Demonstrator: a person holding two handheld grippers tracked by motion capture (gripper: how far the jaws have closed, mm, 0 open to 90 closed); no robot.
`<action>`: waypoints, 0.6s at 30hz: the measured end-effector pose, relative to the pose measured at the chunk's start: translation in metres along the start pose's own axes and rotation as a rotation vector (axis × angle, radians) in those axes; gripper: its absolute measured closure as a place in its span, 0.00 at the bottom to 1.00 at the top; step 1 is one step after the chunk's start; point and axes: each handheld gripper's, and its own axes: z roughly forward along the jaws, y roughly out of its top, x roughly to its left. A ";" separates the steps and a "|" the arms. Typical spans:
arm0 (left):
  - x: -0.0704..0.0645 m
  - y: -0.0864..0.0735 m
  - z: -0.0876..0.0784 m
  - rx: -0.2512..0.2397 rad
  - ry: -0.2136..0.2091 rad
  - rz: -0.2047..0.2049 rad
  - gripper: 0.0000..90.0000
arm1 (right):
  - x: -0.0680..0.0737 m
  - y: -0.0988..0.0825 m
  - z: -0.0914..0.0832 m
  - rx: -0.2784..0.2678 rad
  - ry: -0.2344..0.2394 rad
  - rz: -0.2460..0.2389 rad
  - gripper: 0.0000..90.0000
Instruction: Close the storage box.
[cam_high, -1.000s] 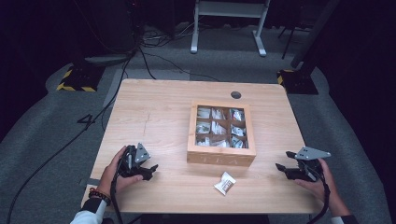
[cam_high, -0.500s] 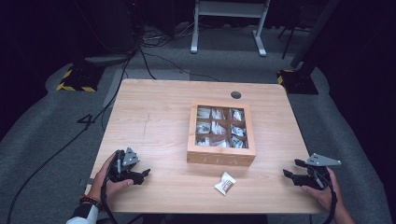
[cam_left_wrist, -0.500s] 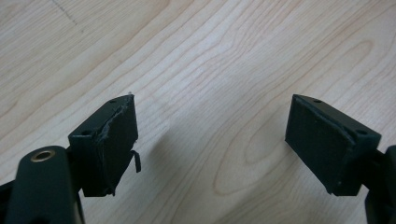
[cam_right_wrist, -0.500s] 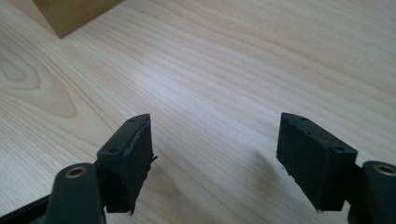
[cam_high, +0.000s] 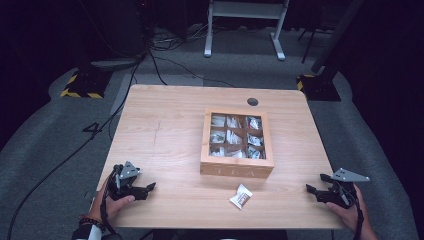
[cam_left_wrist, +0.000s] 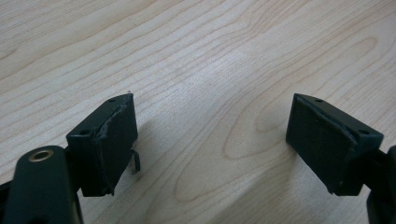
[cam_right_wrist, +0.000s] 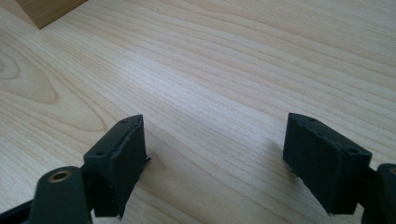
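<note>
Table: we see a light wooden table (cam_high: 165, 130) with a round dark cable hole (cam_high: 252, 101) near its far edge.
Box: a wooden compartment box (cam_high: 236, 167) stands right of the table's middle; through its top we see a three-by-three grid, each cell holding small pale packets (cam_high: 233, 136). We make out faint marks on its front wall, too small for us to read.
Loose packet: one small white packet (cam_high: 241, 196) with a dark printed patch lies on the table just in front of the box, apart from it; we cannot read the print.
Left gripper: we see the left gripper (cam_high: 148, 189) held low at the near left corner of the table, its jaws spread wide with bare wood grain between them in the left gripper view (cam_left_wrist: 212, 140).
Right gripper: the right gripper (cam_high: 315, 189) sits at the near right edge, its jaws wide apart and holding nothing; the right gripper view (cam_right_wrist: 212, 161) shows a corner of the box (cam_right_wrist: 49, 10) at top left.
Floor: grey carpet, with black cables (cam_high: 60, 160) and yellow-black striped bases (cam_high: 80, 86) beyond the table.
Writing: we find nothing legible.
</note>
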 end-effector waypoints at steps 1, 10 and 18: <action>0.000 0.000 0.000 -0.001 0.000 -0.001 0.19 | 0.000 0.000 0.000 0.001 -0.002 0.003 0.24; 0.000 0.000 0.000 -0.001 0.002 0.002 0.19 | 0.000 0.000 0.000 0.000 -0.004 0.004 0.24; 0.000 0.000 0.000 -0.002 0.001 0.001 0.19 | 0.000 0.001 0.001 0.001 -0.011 0.008 0.24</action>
